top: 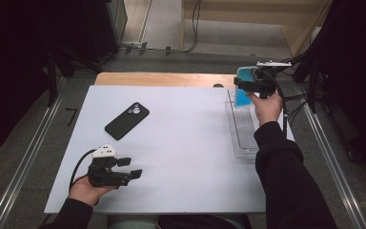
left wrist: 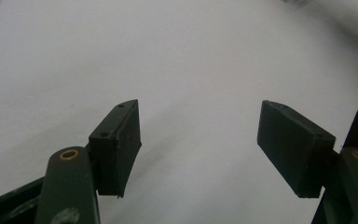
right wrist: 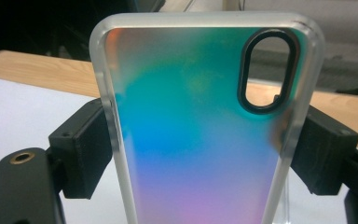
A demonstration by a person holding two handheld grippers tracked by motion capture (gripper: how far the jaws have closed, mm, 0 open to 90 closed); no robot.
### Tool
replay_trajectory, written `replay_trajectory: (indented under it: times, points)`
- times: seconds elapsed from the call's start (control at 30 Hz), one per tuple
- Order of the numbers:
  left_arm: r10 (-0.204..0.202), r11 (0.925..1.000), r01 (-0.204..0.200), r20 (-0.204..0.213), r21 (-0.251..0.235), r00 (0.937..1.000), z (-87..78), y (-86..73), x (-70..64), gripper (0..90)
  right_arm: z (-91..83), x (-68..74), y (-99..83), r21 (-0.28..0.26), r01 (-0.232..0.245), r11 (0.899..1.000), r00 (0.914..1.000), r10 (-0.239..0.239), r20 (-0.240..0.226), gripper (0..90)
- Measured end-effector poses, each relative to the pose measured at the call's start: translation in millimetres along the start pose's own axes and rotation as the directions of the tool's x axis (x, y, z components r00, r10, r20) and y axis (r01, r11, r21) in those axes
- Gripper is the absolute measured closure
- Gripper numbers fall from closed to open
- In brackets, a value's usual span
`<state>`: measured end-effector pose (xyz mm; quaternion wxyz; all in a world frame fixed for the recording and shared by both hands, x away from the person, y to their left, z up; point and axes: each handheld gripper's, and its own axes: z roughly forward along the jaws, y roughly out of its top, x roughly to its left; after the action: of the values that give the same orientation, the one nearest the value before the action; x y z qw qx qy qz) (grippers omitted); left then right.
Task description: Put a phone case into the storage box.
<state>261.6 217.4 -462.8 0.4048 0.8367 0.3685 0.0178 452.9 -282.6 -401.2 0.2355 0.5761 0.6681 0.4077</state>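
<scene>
I am holding a shiny phone case (right wrist: pixel 200 140) in my right claw (top: pixel 256 86). My two black jaws are squeezing its long sides, one on each side, so it is standing up tall with the camera hole at the top. I am lifting it over the far end of the clear tray (top: pixel 240 138) at the right edge of the white table (top: pixel 181 157). The black phone (top: pixel 127 120) is lying flat, well off to my left, with its long way slanting (camera end pointing away from me). My left claw (top: pixel 128 169) is waiting nearer to the phone, jaws wide apart, holding nothing. I think the case has to travel left to meet the phone
</scene>
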Motion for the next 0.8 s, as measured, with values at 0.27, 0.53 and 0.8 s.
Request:
replay_trajectory:
  times: [0.27,0.53,0.8]
  points:
    - [0.0,1.0,0.0,0.01,-0.003,0.9999,-0.8,0.1,0.8,30.5,22.9,-8.7,-3.7,0.0,-0.039,0.999,0.9987,0.039,0.033,14.8]
    - [0.001,1.0,-0.001,0.021,-0.005,0.9998,-0.7,0.5,0.6,30.6,46.3,-10.8,-10.0,0.028,-0.067,0.997,0.9947,0.064,0.08,14.6]
    - [-0.001,1.0,0.001,0.024,-0.006,0.9997,0.2,0.8,1.0,30.6,61.9,-12.7,-14.0,0.065,-0.061,0.996,0.9937,0.055,0.097,14.4]
